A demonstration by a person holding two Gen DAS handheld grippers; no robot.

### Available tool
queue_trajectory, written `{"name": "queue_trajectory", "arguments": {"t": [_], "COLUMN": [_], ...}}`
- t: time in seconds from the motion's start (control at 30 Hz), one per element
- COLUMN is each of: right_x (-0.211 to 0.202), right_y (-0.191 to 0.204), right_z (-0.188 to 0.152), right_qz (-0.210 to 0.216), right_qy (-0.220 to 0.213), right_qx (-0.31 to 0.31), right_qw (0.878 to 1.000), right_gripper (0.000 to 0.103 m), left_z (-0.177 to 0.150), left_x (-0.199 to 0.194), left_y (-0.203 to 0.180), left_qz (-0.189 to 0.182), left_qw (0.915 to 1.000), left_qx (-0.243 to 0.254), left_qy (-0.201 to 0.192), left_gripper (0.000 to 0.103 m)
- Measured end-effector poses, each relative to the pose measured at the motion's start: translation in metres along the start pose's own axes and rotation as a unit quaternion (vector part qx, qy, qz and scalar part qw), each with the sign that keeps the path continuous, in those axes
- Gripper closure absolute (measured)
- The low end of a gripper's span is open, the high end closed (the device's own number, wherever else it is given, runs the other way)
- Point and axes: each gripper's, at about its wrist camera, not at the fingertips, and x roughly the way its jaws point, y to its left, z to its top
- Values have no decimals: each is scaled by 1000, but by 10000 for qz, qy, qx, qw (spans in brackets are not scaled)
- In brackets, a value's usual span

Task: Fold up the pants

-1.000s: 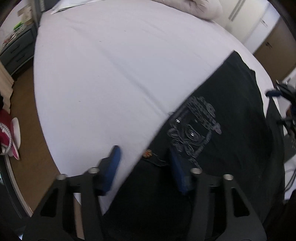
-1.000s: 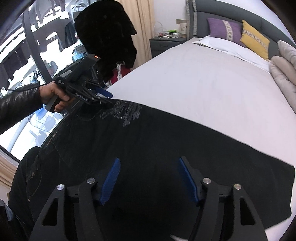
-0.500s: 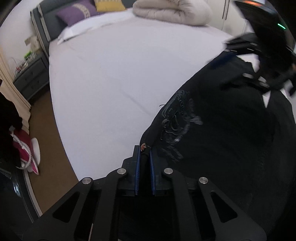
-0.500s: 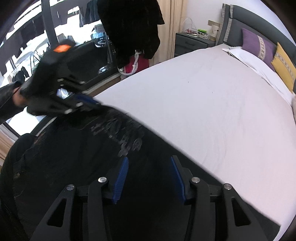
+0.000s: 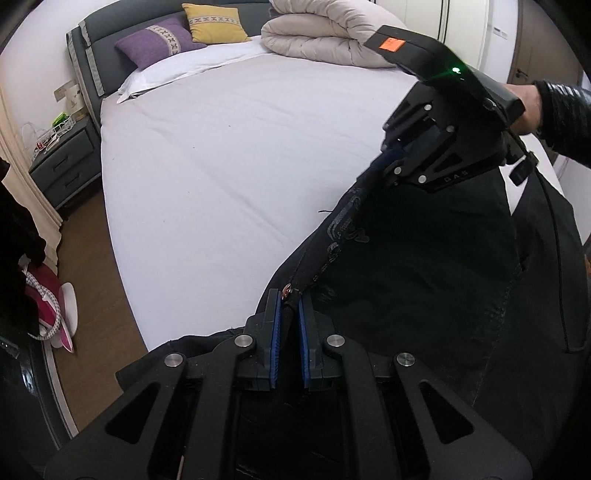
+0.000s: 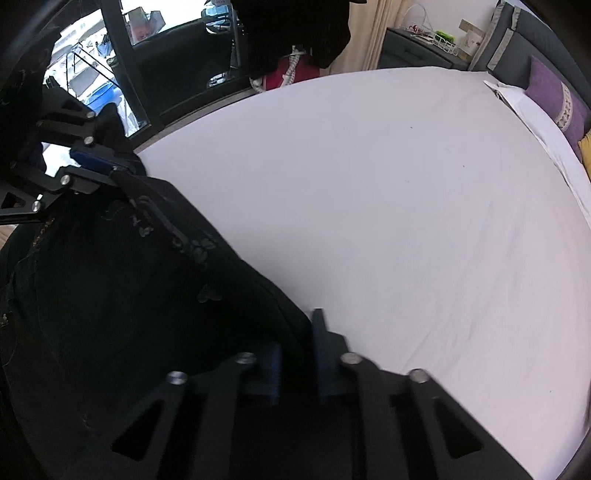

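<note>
**Black pants held up at the edge by both grippers, over the bed**

- Pants (image 5: 424, 280): black, with pale embroidered motifs running along the raised edge. The edge stretches taut between the two grippers; the rest of the cloth hangs and spreads below, at the near side of the bed. A small metal rivet shows at the left grip point.
- Left gripper (image 5: 289, 314): blue pads clenched on the pants edge, cloth and rivet pinched between them. In the right wrist view it appears at the far left (image 6: 94, 162), gripping the upper corner of the cloth.
- Right gripper (image 6: 295, 354): fingers drawn close on a thick fold of the pants edge, cloth filling the gap between the blue pads; this view is somewhat blurred. Seen from the left wrist view (image 5: 391, 155), it grips the far end of the same edge, carried by a hand (image 5: 526, 110) in a black sleeve.
- Bed (image 5: 240, 166): white sheet, mostly bare, beyond and beside the pants.
- Purple pillow (image 5: 157, 40) and yellow pillow (image 5: 214, 22): against the grey headboard.
- Rolled beige duvet (image 5: 325, 37): at the head of the bed, beside the pillows.
- Nightstand (image 5: 66, 162): dark grey, beside the bed, small items on top
</note>
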Motion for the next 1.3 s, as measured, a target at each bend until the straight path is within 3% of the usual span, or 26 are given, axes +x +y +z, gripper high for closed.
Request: {"name": "queue_trajectory", "arguments": {"t": [0.23,0.37,0.53,0.63,0.77,0.9,1.13,1.3], "right_x": [-38,-48,-57,-63,-65,-67,-75,-84], "right_y": [32,58,89,113,163,201,242,272], "right_z": [-12,-20,-31,-44,-71,-105,-151,-172], "right_qz": [-175,-93,-77,-251,-642,-1078,-1567,-1674], "right_qy": [-460,-604,-487,-283,138,369,494,573], "right_qx": [67,-46,-478,-1086,-2316,-3122,-3880,-4199], "right_qw": [9988,9981,9976,9934,9706,9432,9069,8901], "right_gripper": [98,98,98,99,99,99,99,99], "left_z": [-9,-22,-44,-57,-71,-88,-113,-124], "left_x": [-21,-32,-47,-55,-64,-71,-75,-79], "left_y": [-8,-19,-40,-58,-78,-112,-164,-186], "left_qz": [-19,7,-84,-90,-276,-472,-800,-987], "left_qw": [9999,10000,9998,9989,9971,9918,9802,9745], "left_qx": [-11,40,184,446,690,1149,1713,1886], "left_qy": [-158,-50,43,104,191,317,592,716], "left_gripper": [96,96,96,96,96,96,96,96]}}
